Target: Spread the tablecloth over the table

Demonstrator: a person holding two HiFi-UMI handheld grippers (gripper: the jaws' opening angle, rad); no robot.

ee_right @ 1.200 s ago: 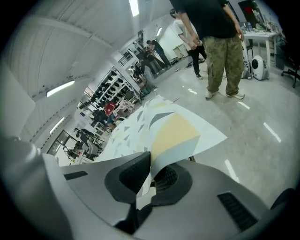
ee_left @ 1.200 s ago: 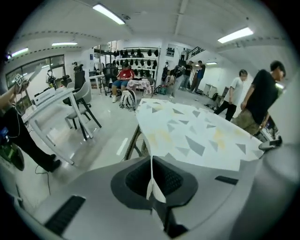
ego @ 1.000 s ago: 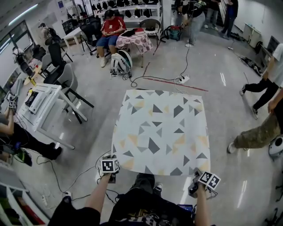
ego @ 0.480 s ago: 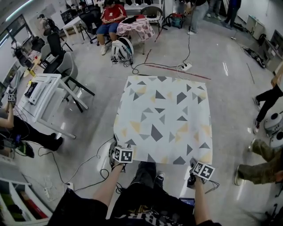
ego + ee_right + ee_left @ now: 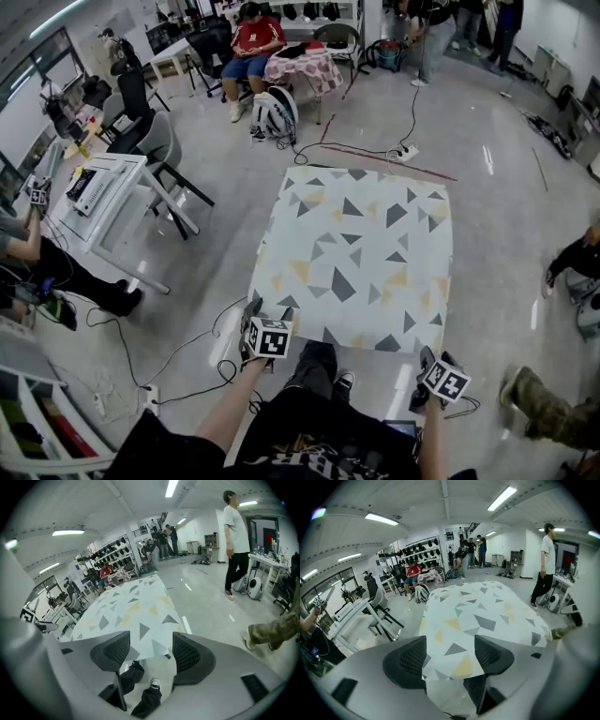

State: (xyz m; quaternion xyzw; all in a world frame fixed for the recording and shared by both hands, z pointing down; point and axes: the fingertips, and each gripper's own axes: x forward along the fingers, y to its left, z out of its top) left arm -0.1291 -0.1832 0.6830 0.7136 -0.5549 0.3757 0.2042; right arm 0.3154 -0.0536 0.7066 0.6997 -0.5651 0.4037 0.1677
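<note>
Standing at the near edge of a white tablecloth patterned with grey and yellow triangles (image 5: 361,258), a person holds a grey two-jaw gripper in each hand. At far left a white desk (image 5: 112,192) stands with a grey shell chair on black legs (image 5: 159,150) beside it. The left gripper (image 5: 255,314) hovers at the cloth's near left corner. Its jaws have just been opening and stand wide apart, the black ribbed pads clear of the fabric, whose corner shows in the gap beyond them. The tablecloth lies spread flat and square in the middle of the glossy grey floor (image 5: 234,234). The right gripper (image 5: 427,358) hangs just off the near right corner, its jaws likewise just opened wide and gripping nothing. At far right a person in camouflage trousers (image 5: 548,417) crosses the floor.
</note>
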